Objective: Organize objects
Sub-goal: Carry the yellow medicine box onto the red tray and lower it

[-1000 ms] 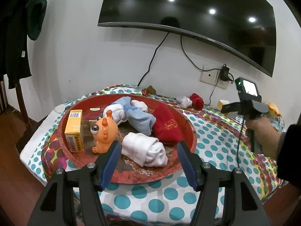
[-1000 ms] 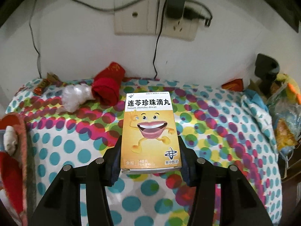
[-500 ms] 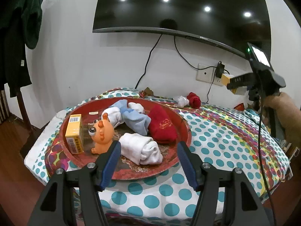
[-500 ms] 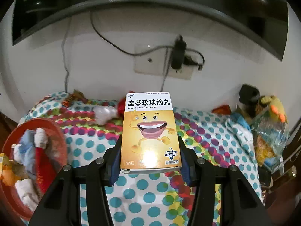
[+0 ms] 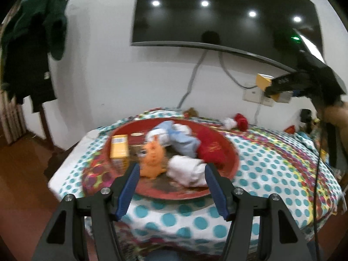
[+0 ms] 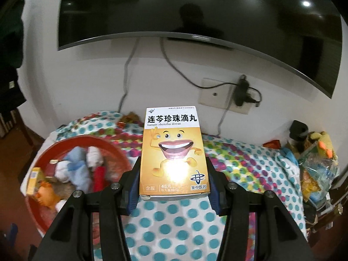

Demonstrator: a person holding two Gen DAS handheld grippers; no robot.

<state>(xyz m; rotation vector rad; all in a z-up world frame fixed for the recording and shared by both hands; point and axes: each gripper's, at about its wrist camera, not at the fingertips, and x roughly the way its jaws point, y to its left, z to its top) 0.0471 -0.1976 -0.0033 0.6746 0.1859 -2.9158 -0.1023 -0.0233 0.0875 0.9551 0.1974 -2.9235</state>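
Observation:
My right gripper is shut on a yellow medicine box with a smiling cartoon mouth, carried high above the dotted tablecloth. From the left wrist view that box and the right gripper show at the upper right. The red round tray holds a second yellow box, an orange toy, a white rolled cloth, a blue cloth and a red cloth. My left gripper hangs open before the tray's near rim, nothing between its fingers.
A red and white cloth bundle lies behind the tray near the wall. A television hangs above, cables run to a wall socket. Bags and a plush toy crowd the table's right end. Dark clothes hang at left.
My right gripper has lifted the medicine box up off the table and swung left, bringing the red tray into its view. My left gripper has drawn back a little from the tray.

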